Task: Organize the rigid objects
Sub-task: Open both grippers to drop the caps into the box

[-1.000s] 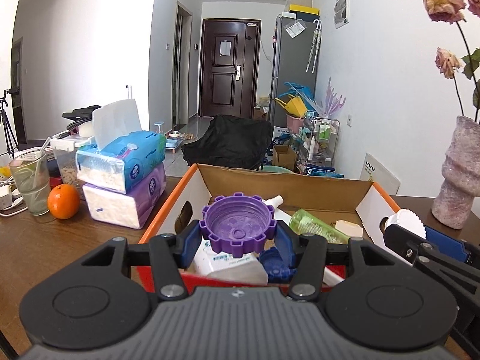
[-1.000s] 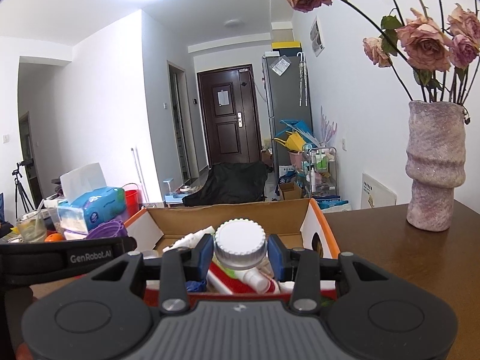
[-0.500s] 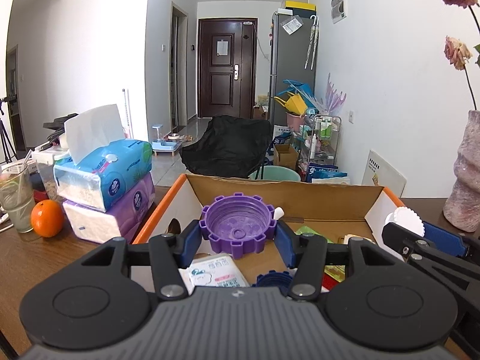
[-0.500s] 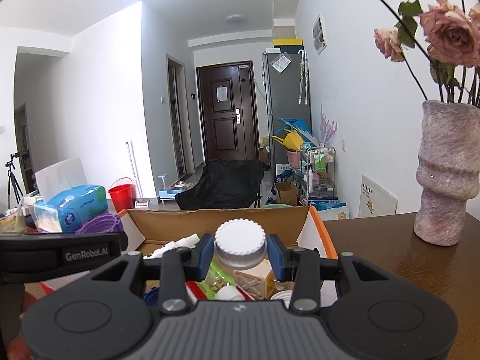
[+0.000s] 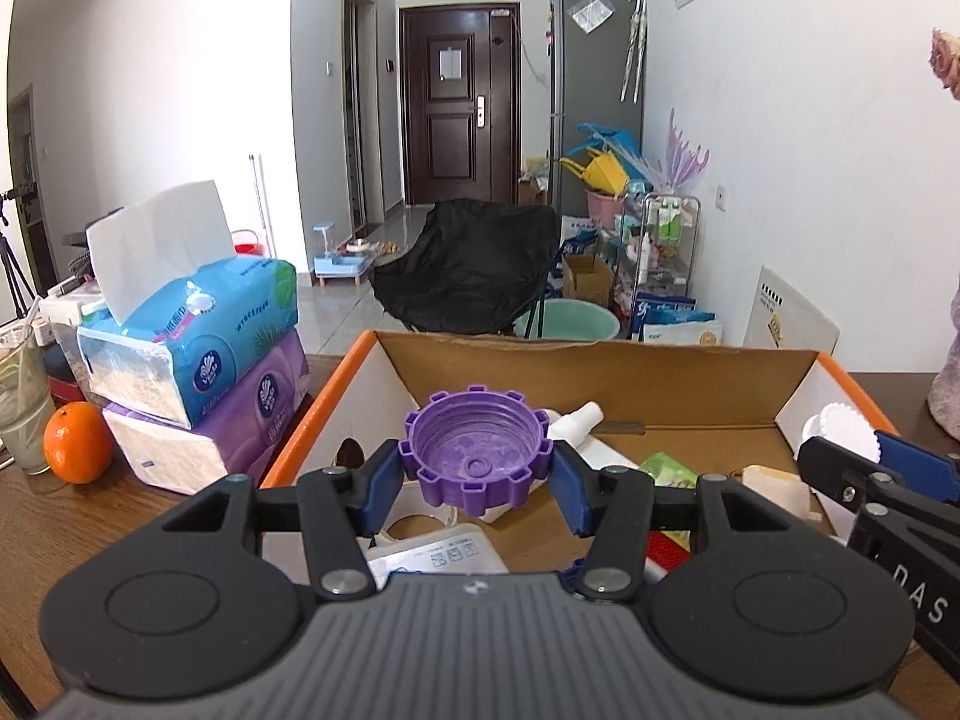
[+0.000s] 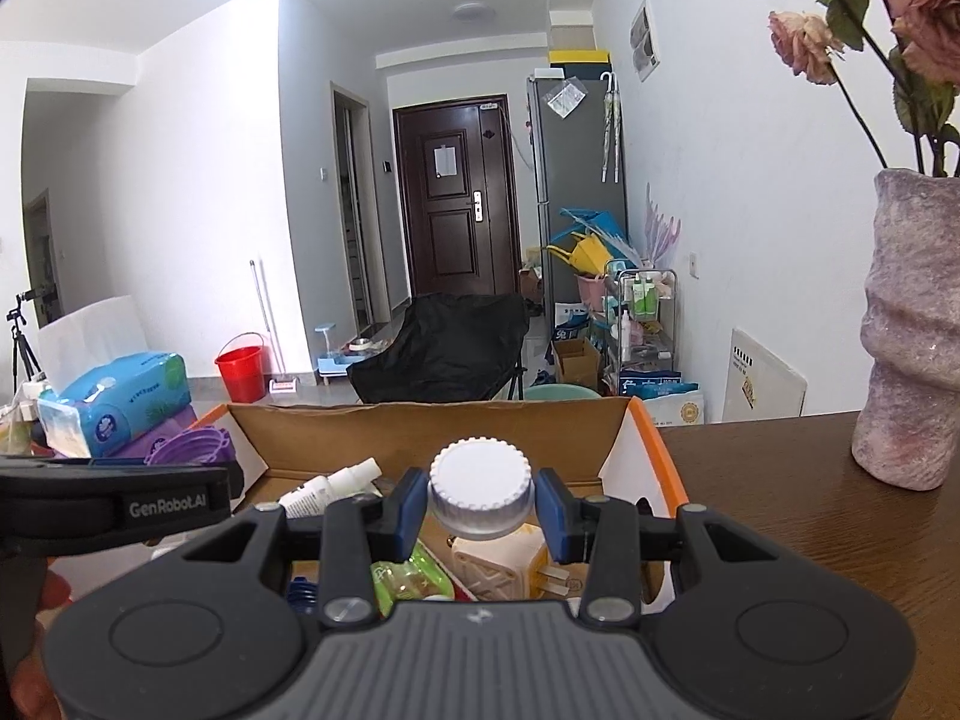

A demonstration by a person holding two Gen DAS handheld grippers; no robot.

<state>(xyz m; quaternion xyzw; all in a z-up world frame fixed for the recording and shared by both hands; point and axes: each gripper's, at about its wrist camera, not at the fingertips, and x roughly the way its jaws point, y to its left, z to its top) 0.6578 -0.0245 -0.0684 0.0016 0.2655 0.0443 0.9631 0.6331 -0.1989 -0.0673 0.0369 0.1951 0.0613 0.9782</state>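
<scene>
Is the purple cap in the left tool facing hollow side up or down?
Hollow side up: the purple cap shows its open inside and moulded floor, pinched by the left tool.

Background clutter on and behind the worktop (image 5: 108,516)

Two stacked tissue packs (image 5: 198,354), blue on purple, at left; orange (image 5: 77,441) just beside them, glass (image 5: 21,402) next to it; pink textured vase (image 6: 912,330) with dried roses (image 6: 804,45) at right; behind: black folding chair (image 5: 462,267), dark door (image 5: 459,105), grey fridge (image 5: 591,102), red bucket (image 6: 240,365).

White walls run down to a dark brown door (image 5: 459,102) — a grey fridge (image 5: 594,102) beside it, black chair (image 5: 462,267) on pale tiles.
</scene>
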